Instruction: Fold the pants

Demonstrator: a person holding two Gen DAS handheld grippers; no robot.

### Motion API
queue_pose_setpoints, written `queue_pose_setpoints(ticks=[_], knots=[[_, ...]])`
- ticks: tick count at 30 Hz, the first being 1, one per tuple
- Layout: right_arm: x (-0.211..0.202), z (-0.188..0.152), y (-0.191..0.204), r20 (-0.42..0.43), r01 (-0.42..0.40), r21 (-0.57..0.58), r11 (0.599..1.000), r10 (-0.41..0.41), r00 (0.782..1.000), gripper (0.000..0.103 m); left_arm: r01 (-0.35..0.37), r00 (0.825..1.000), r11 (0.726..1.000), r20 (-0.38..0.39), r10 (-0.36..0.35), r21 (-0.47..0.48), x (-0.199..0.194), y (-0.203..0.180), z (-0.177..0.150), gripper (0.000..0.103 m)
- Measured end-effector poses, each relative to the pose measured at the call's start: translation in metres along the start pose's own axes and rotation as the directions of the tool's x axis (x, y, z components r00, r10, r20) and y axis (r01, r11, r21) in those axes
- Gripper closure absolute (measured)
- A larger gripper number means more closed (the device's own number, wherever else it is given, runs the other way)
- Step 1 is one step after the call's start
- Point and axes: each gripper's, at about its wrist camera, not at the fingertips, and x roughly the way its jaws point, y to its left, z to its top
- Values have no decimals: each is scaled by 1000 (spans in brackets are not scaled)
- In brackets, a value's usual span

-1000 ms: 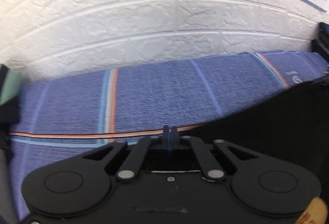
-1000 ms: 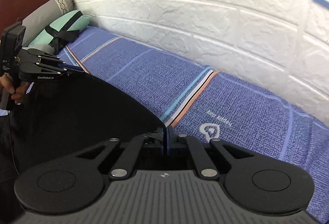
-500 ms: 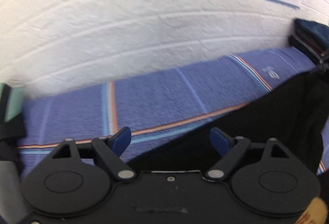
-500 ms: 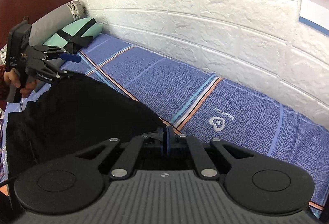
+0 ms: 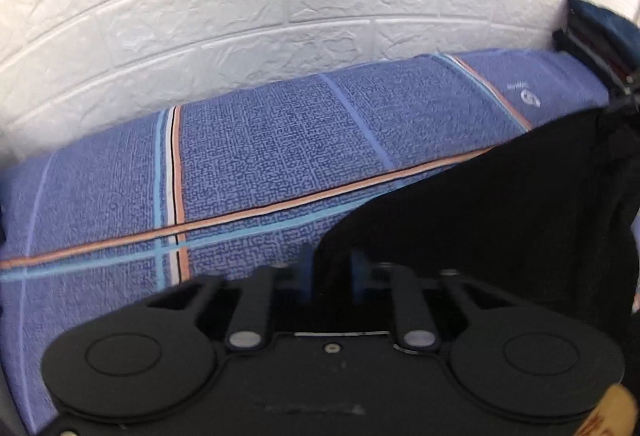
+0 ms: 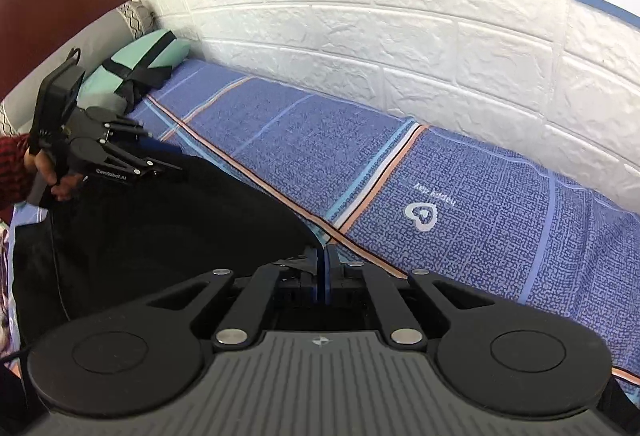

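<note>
Your left gripper [image 5: 331, 270] has just been closing, and a corner of the black pants [image 5: 500, 220] now sits between its blue fingers [image 5: 306, 272]; the narrow gap there is filled by the dark cloth, so the fingers read as clamped on the pants, though that view is slightly blurred. Your right gripper [image 6: 322, 268] has its fingers [image 6: 316, 272] pressed together on the opposite edge of the same pants [image 6: 160, 228], with the fabric rising to a point at the tips. The garment is stretched between your two grippers and lies over the near side of the bed [image 6: 480, 220], clear of the wall side. The bed carries a blue sheet with orange, white and light-blue stripes and a white heart logo [image 6: 421, 215]. A white embossed brick wall [image 6: 400, 15] runs along the far edge of the bed. A mint-green pillow [image 6: 144, 51] with a black strap lies at the head end, next to the wall. From the right wrist view, your left hand [image 6: 52, 171] is seen gripping its handle, with a red checked sleeve [image 6: 12, 151] behind it.
</note>
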Motion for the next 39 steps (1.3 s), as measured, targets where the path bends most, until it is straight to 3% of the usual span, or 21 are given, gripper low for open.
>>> queue_pose_setpoints(ticks=[6, 10, 14, 19, 23, 27, 29, 30, 31, 34, 37, 39], knots=[[-28, -1, 28, 40, -16, -42, 999, 18, 999, 100, -32, 992, 998, 120, 40, -63, -52, -7, -7, 94], [-63, -16, 51, 91, -49, -60, 997, 54, 994, 100, -46, 970, 991, 231, 74, -122, -116, -26, -24, 94], [-95, -47, 78, 127, -76, -97, 992, 88, 988, 99, -80, 951, 992, 289, 106, -101, -169, -65, -58, 94], [-114, -102, 107, 113, -124, -115, 986, 137, 984, 99, -109, 960, 986, 245, 138, -130, -202, -110, -129, 94], [-105, -153, 126, 49, -148, -89, 985, 153, 987, 99, -132, 973, 973, 161, 164, -187, -194, -136, -188, 90], [-76, -192, 129, -21, -116, 19, 993, 116, 993, 96, -157, 977, 938, 89, 193, -308, -177, -142, -226, 59], [-72, -202, 128, 5, -97, 51, 994, 97, 995, 94, -153, 974, 917, 100, 202, -368, -182, -140, -236, 47], [-74, -202, 129, 20, -91, 63, 994, 90, 996, 89, -150, 972, 909, 112, 208, -390, -189, -140, -239, 41], [-78, -201, 130, 29, -83, 75, 994, 81, 996, 73, -151, 967, 900, 127, 220, -409, -198, -142, -243, 37], [-96, -203, 135, 73, -33, 85, 996, 26, 997, 56, -170, 950, 869, 158, 271, -465, -212, -138, -249, 32], [-112, -214, 134, 106, 1, 139, 990, -15, 994, 50, -180, 938, 822, 157, 309, -540, -216, -128, -251, 32], [-115, -223, 133, 116, 20, 192, 981, -43, 992, 49, -166, 940, 783, 145, 310, -599, -217, -113, -252, 32]])
